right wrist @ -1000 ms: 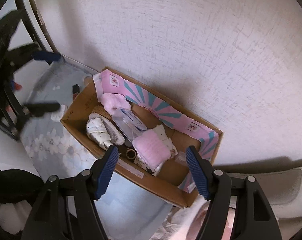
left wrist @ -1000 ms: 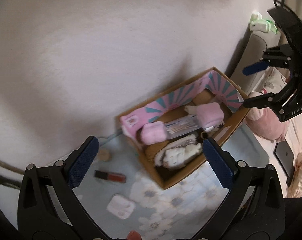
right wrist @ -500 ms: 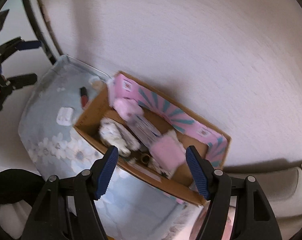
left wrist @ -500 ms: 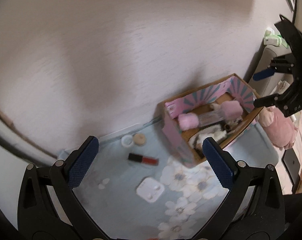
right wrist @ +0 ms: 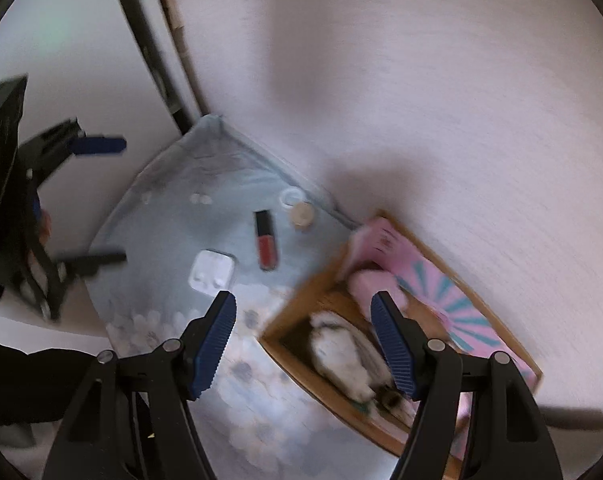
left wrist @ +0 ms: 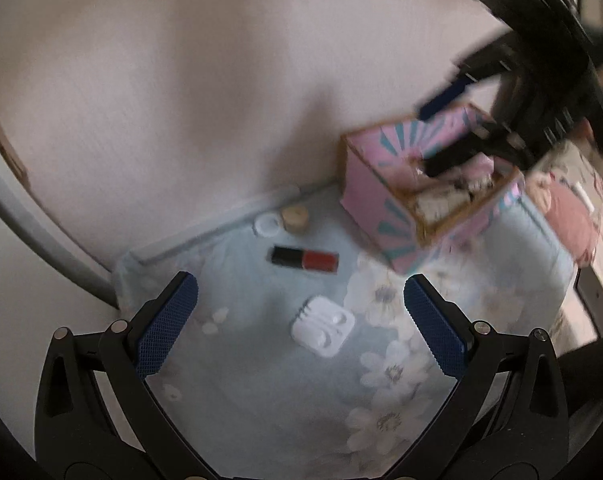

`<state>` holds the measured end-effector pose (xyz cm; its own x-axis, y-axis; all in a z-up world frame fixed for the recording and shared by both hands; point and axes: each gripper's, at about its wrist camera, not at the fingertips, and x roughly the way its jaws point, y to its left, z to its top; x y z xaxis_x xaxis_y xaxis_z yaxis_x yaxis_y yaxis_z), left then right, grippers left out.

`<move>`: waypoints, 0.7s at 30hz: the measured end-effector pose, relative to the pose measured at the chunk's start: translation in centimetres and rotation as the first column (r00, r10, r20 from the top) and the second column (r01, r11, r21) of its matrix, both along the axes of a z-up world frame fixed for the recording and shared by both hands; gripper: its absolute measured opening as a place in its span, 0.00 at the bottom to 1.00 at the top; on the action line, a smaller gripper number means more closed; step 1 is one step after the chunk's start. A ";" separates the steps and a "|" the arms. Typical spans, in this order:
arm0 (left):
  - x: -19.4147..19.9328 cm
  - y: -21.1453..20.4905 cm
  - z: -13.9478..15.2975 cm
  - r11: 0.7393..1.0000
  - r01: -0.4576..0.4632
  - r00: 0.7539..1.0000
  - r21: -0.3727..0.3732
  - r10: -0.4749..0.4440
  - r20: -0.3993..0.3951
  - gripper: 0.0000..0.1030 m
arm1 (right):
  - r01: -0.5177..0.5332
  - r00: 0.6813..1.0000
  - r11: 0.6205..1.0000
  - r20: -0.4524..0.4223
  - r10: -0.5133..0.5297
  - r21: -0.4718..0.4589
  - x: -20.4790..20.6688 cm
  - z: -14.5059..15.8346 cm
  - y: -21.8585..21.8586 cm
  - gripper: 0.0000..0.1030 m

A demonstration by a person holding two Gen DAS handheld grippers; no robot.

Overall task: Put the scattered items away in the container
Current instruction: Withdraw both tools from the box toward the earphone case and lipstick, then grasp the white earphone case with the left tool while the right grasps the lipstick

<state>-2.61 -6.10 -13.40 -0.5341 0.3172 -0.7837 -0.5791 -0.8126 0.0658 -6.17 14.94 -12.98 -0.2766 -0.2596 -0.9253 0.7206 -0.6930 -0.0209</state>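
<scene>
Left tongs [left wrist: 299,322] hanging wide and empty over white earbud case [left wrist: 322,325] on the tabletop [left wrist: 241,380]: likely light, hard, slick, so pinching its flat sides. Lip gloss tube [left wrist: 304,259] lying just beyond. Right tongs [right wrist: 303,342] also wide, empty. Box [left wrist: 365,204] holding pink and white soft items.

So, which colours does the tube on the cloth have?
The tube has a black cap and a red body; the left wrist view shows it best.
</scene>
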 end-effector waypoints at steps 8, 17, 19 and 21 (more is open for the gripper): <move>-0.5 -0.7 -8.6 0.999 0.035 0.994 0.041 -0.039 0.103 0.94 | -0.151 0.984 0.986 0.110 0.143 0.074 -1.5 -6.4 -6.8 0.64; -1.6 -0.7 -13.2 0.993 0.121 0.988 0.001 -0.121 0.094 0.93 | -0.214 0.967 0.964 0.176 0.186 0.155 -3.1 -13.1 -10.7 0.64; -1.6 -0.6 -13.8 0.990 0.138 0.986 0.000 -0.138 0.098 0.93 | -0.195 0.968 0.966 0.193 0.161 0.173 -3.9 -14.2 -11.1 0.64; -1.4 -0.6 -14.1 0.988 0.155 0.984 0.001 -0.154 0.095 0.93 | -0.180 0.970 0.965 0.196 0.142 0.193 -4.4 -15.0 -11.3 0.64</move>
<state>-4.04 -6.67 -27.46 -0.4028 0.3845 -0.8306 -0.7014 -0.7127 0.0102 -10.57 3.67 -27.94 -0.0716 -0.0839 -0.9939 0.8272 -0.5618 -0.0122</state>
